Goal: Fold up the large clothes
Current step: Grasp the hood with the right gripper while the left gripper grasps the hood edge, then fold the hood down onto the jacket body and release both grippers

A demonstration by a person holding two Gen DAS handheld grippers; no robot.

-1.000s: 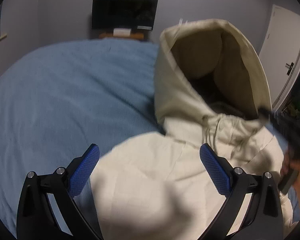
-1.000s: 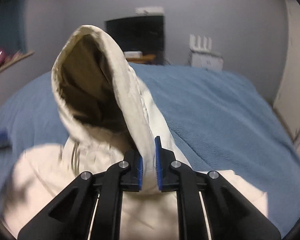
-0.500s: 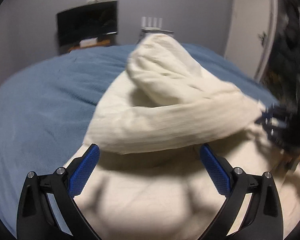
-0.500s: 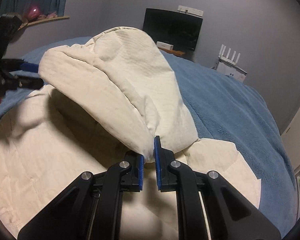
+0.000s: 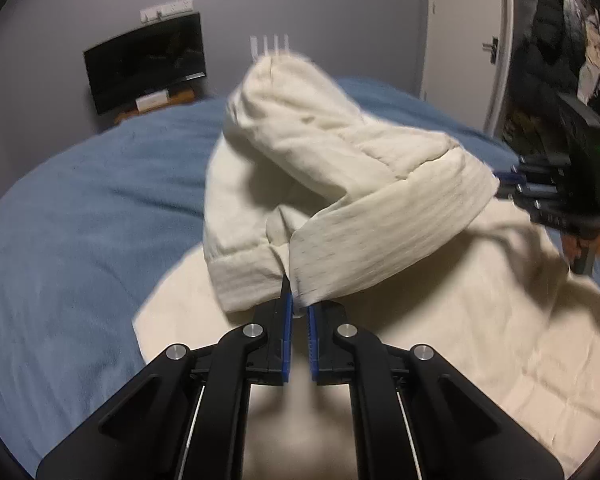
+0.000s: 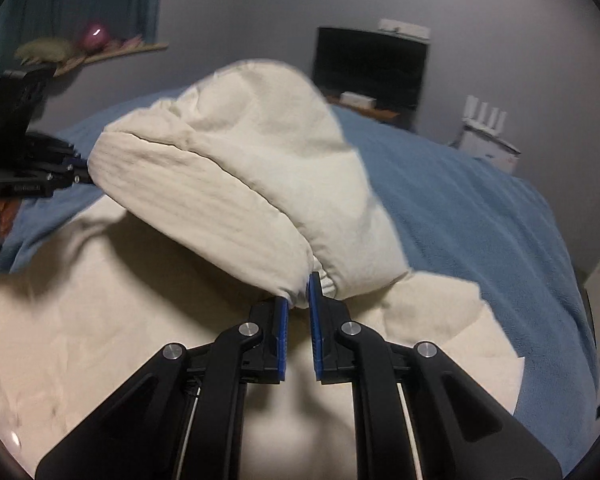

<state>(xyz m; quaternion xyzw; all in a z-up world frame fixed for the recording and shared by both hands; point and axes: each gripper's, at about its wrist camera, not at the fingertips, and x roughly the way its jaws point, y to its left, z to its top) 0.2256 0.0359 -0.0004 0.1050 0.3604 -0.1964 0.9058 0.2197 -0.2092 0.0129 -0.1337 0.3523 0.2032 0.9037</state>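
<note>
**Both claws clamp the ribbed hem of a cream garment over the blue bed**

Left wrist view: the left claw [image 5: 299, 314] has its blue-padded jaws drawn together on a corner of the cream, soft-knit hooded garment [image 5: 340, 184], pinching the ribbed hem band where two folds of it meet. The lifted part of the garment rises from the claw toward the far side and arches to the right, where the right claw [image 5: 508, 184] grips the other end of the same band. The rest of the garment lies flat below, spread across the near and right part of the blue fleece-covered bed [image 5: 80, 220]. Beyond the bed a dark flat screen [image 5: 146, 66] stands against the grey wall, and a white door [image 5: 464, 32] is at the far right.

Right wrist view: the right claw [image 6: 298, 304] is clenched on the hem corner of the garment [image 6: 240, 168], cloth bunched between its blue pads. The raised band runs left to the left claw [image 6: 78, 170], which holds its far end. The flat body of the garment covers the near left of the bed [image 6: 460, 208]. A white router with upright antennas [image 6: 488, 136] sits at the far right.
</note>
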